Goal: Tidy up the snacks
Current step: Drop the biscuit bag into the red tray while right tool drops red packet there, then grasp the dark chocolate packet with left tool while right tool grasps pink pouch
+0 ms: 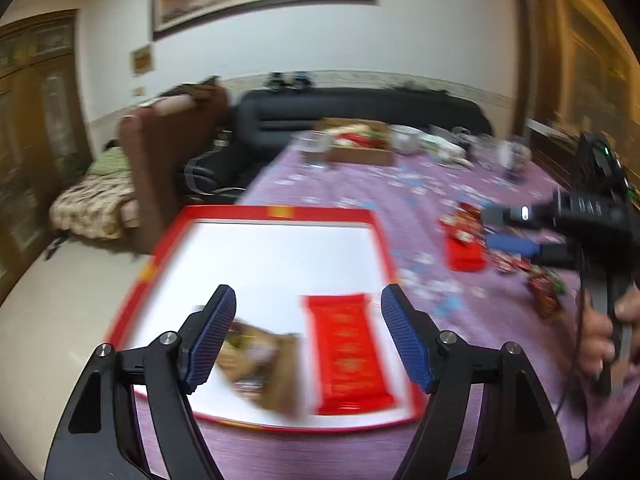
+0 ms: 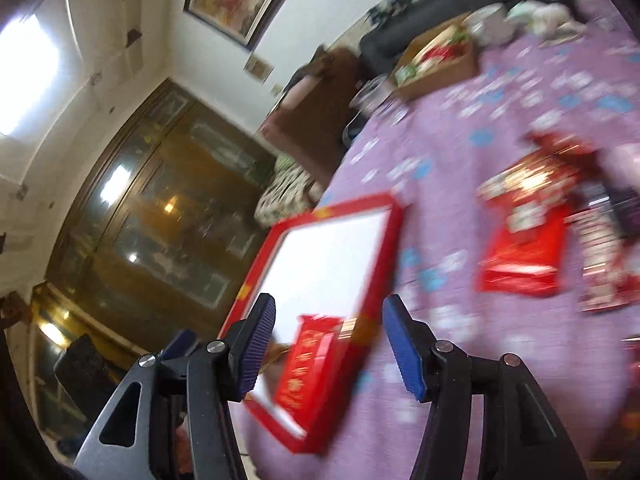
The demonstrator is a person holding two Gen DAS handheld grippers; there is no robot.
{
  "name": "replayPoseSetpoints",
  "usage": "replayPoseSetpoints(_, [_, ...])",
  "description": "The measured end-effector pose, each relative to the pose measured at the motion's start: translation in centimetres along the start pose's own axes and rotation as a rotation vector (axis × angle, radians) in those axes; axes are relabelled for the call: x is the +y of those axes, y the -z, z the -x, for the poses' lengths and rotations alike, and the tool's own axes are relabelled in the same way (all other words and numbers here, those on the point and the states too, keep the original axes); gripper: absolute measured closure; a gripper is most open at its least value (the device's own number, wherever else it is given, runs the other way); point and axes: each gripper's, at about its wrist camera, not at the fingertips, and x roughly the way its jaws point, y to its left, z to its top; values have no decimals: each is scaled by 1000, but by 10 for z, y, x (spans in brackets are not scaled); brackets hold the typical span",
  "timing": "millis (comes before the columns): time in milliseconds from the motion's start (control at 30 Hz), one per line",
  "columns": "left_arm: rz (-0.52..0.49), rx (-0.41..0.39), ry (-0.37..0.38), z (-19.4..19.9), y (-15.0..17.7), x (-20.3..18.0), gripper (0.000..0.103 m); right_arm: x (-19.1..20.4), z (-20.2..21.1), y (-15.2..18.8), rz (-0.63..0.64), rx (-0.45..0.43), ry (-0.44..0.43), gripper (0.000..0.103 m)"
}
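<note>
A red-rimmed box lid with a white inside (image 1: 280, 264) lies on the purple tablecloth; it also shows in the right wrist view (image 2: 332, 264). In it lie a red snack packet (image 1: 346, 354) (image 2: 306, 372) and a brown packet (image 1: 264, 364). My left gripper (image 1: 308, 340) is open and empty, just above these two packets. My right gripper (image 2: 330, 350) is open and empty, over the lid's near corner. In the left wrist view the right gripper (image 1: 508, 228) hovers over loose red snack packets (image 1: 464, 240) to the right of the lid. The loose packets (image 2: 528, 232) are blurred.
A cardboard box of snacks (image 1: 360, 140) (image 2: 436, 60), a glass (image 1: 314, 148) and bowls (image 1: 404, 136) stand at the table's far end. A dark sofa (image 1: 360, 108) and a brown armchair (image 1: 160, 148) lie beyond. The table's left edge drops to the floor.
</note>
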Motion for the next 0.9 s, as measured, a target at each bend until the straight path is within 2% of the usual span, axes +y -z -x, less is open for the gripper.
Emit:
replayPoseSetpoints(233, [-117,78,174,-11,-1,-72,28,-74,116,-20,-83,-210,275,39])
replayPoseSetpoints(267, [-125,87,197,-12,-4,-81,28,-88,134,-22,-97,-240,364,38])
replayPoseSetpoints(367, [-149,114,267,-18,-12,-116,28,-116,156,-25,-122,-262,535,36])
replayPoseSetpoints(400, [-161,123,283,-21,-14,-128,28,-125,159,-24,-139,-260,566,36])
replayPoseSetpoints(500, [-196,146,312,-31,-20,-161,28,-146,154,-22,-191,-221,582,36])
replayPoseSetpoints(600, [-208,178,343,-42,-18,-186,28,-146,150,-19,-168,-194,603,36])
replayPoseSetpoints(767, [-206,249,405,-57,-7,-211,28,-144,138,-17,-129,-167,678,36])
replayPoseSetpoints(867, [-206,259,413,-61,-4,-219,28,-153,131,-18,-145,-139,709,37])
replayPoseSetpoints(900, [-202,263,418,-63,-3,-220,28,-152,129,-19,-132,-145,734,40])
